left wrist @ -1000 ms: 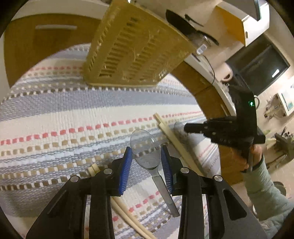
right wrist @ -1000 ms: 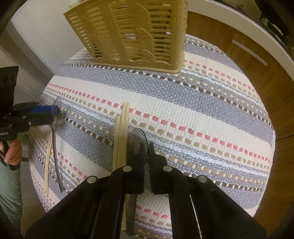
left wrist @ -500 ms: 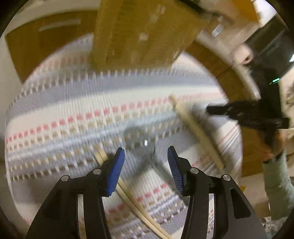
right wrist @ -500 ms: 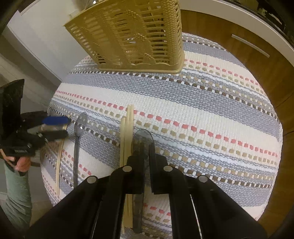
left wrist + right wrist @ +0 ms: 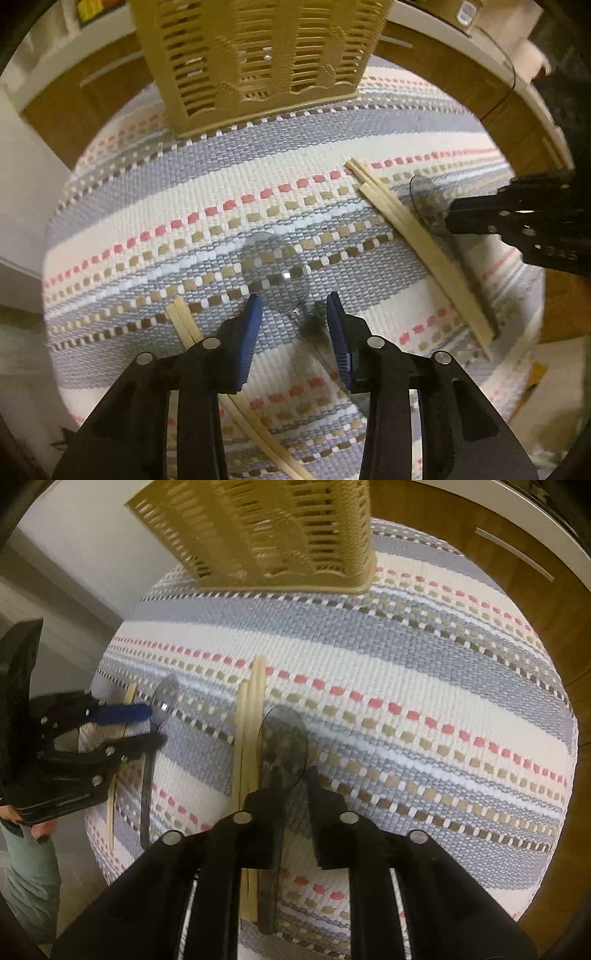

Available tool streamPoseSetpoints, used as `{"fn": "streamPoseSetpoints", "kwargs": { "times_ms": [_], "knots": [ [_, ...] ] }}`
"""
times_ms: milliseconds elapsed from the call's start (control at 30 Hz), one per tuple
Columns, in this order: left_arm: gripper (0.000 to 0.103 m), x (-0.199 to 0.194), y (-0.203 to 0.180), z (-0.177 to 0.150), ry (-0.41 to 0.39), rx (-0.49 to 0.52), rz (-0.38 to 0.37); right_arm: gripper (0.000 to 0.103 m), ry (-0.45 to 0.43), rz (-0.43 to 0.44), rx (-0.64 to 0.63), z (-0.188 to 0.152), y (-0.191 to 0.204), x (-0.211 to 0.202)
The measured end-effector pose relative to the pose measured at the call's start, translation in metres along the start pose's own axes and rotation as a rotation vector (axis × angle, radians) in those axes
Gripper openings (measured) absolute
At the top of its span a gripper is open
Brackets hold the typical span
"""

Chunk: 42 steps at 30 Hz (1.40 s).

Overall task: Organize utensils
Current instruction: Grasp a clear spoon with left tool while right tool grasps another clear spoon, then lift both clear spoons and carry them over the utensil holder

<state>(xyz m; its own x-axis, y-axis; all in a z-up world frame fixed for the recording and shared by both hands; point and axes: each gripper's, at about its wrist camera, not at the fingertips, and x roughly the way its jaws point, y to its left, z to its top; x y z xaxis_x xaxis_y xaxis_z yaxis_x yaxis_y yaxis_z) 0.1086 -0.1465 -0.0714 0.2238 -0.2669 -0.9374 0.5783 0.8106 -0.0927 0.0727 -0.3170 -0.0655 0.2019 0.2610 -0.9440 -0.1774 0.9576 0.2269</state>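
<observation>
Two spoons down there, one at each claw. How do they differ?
The left spoon looks clear and colourless; the right spoon is smoky grey. The left spoon has bare mat between it and the pair of chopsticks; the right spoon lies tight along the bundle of chopsticks. Shared: both lie with bowls toward the basket, one straddled by the open left claw, one by the open right claw.

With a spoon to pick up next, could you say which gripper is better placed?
Probably the right gripper: its open jaws straddle the tinted spoon. The left gripper has its clear spoon mostly ahead of its jaws.
</observation>
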Motion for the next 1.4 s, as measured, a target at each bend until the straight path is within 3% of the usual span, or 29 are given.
{"fn": "streamPoseSetpoints", "kwargs": {
  "times_ms": [100,233,367,400,467,500,600,800,967,1167,1400],
  "knots": [
    [0.031,0.003,-0.014,0.001,-0.009,0.016,0.034,0.025,0.01,0.024,0.001,-0.004,0.003,0.0],
    [0.03,0.003,-0.018,0.002,-0.005,0.019,0.025,0.025,0.03,-0.041,-0.019,-0.006,0.011,0.005],
    [0.03,0.006,-0.007,0.0,0.004,0.048,0.057,0.017,0.047,-0.088,-0.059,-0.007,0.031,0.007],
    [0.03,0.007,-0.011,0.0,0.004,0.055,0.071,0.01,0.048,-0.104,-0.066,-0.007,0.035,0.008],
    [0.023,0.008,-0.018,0.001,-0.004,0.068,0.086,0.01,0.063,-0.123,-0.085,-0.008,0.043,0.011],
    [0.009,0.009,-0.022,0.002,-0.01,0.067,0.092,0.009,0.059,-0.133,-0.092,-0.008,0.045,0.011],
    [0.009,0.006,-0.019,0.0,-0.05,0.032,0.05,0.002,0.014,-0.14,-0.119,-0.01,0.049,0.005],
    [0.009,-0.04,0.002,0.001,-0.274,-0.035,-0.086,0.001,-0.148,-0.069,-0.13,-0.011,0.048,-0.046],
    [0.009,-0.1,0.011,0.012,-0.49,-0.046,-0.116,0.001,-0.271,-0.018,-0.139,0.0,0.05,-0.085],
    [0.009,-0.165,0.028,0.041,-0.745,-0.086,-0.126,0.001,-0.487,0.076,-0.141,0.032,0.057,-0.143],
    [0.009,-0.186,0.047,0.084,-0.927,-0.142,-0.095,0.001,-0.73,0.087,-0.131,0.08,0.059,-0.192]
  ]
}}
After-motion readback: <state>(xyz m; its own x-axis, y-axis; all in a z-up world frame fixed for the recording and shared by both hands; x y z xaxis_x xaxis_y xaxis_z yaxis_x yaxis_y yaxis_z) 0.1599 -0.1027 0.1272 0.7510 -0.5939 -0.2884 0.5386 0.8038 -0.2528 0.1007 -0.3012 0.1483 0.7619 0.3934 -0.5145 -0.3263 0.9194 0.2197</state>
